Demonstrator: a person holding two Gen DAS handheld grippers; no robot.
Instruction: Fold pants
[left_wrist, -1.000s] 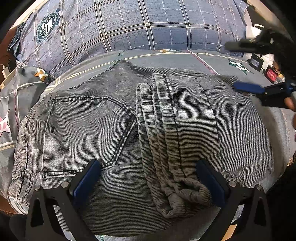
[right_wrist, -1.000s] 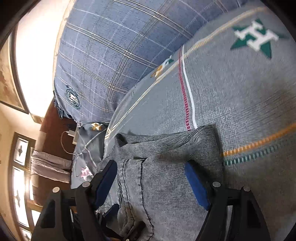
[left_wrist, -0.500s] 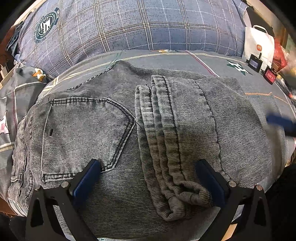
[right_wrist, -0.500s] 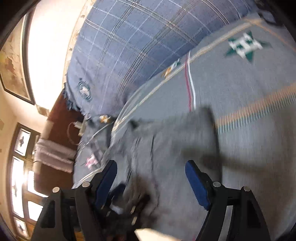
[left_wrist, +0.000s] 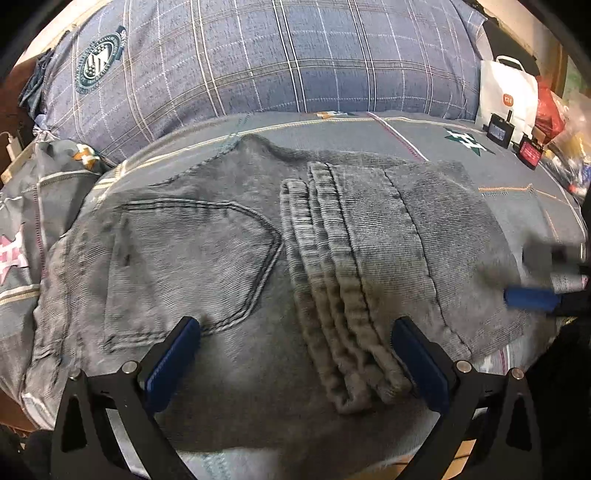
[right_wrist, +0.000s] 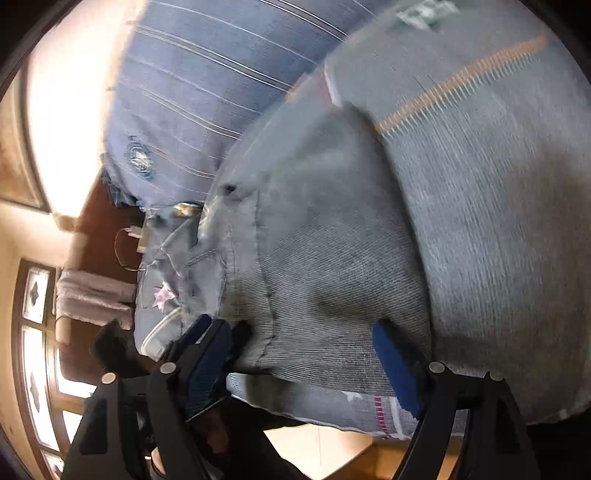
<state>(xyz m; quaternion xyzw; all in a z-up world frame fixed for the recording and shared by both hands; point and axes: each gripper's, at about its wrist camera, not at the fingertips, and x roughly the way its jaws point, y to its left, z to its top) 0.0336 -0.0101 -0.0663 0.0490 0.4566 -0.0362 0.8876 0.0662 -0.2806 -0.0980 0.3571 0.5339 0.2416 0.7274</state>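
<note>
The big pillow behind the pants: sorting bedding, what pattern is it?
Blue plaid pillow with a round crest, clearest in the left wrist view.

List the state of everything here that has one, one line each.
Jeans: folded, lying flat on the bed, pocket side up.
Leg hems: stacked across the middle of the fold.
Left gripper: open, empty, over the near edge of the jeans.
Right gripper: open, empty, at the jeans' right edge; view blurred.
White bag: upright by the pillow.
Pillow: propped at the bed's head.
</note>
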